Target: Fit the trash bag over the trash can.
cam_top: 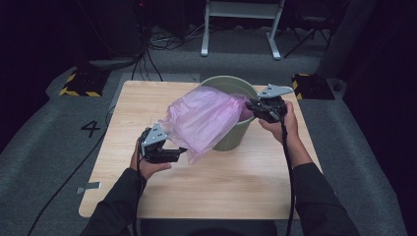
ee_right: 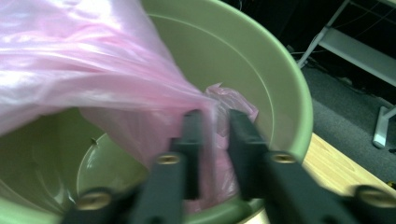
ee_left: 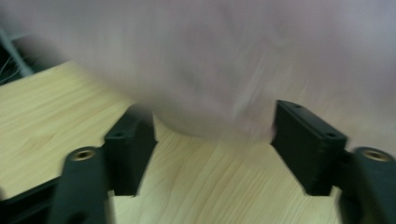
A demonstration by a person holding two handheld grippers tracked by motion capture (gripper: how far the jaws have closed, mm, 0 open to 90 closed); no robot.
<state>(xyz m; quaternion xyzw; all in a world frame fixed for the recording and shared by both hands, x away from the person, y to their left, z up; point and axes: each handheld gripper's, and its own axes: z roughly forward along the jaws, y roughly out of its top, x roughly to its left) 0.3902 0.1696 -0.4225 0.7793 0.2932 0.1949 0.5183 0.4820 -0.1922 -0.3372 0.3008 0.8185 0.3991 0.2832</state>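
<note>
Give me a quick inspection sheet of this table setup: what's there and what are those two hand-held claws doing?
Surface: wooden table, bare apart from the job's things.
Job's things: pink plastic bag draped over the rim of a green bin.
Clutter: nothing seen.
Grippers: right gripper over the bin with a bunched bag edge between narrow jaws; left gripper open, jaws wide below the bag.
Cables: one trails from each gripper; more lie on the floor.
Surroundings: grey carpet, a "4" floor mark, white table legs behind.
</note>
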